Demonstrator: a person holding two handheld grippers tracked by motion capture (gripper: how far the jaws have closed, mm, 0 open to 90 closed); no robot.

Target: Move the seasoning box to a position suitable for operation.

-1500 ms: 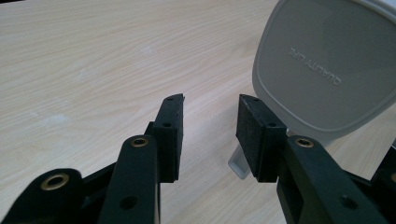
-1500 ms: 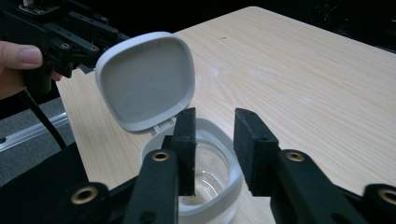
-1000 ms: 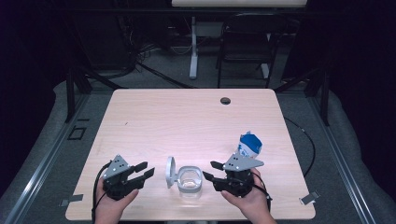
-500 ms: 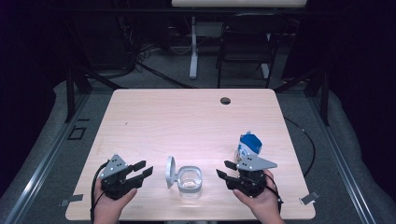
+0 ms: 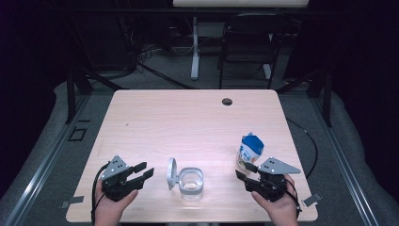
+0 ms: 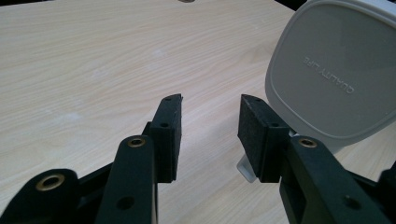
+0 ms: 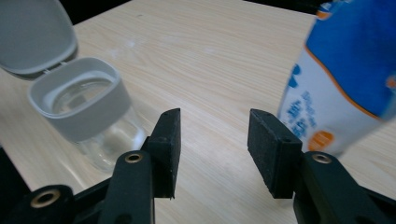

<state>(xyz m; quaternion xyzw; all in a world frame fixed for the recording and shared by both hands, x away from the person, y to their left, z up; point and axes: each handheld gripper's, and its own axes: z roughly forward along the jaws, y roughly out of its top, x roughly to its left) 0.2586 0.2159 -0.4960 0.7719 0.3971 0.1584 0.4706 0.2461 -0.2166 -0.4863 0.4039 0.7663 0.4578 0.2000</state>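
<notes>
Near the front edge of the table [image 5: 188,113] stands the jar [image 5: 191,181], upright, its hinged lid [image 5: 171,173] flipped open and standing on edge at the jar's left. Left hand-held gripper [image 5: 143,172]: left of the jar, near the lid, apart from it, jaws released, nothing between. Right hand-held gripper [image 5: 243,171]: right of the jar, jaws released, empty. Carton [image 5: 249,150]: upright, right of the jar, just beyond the right hand-held gripper.
</notes>
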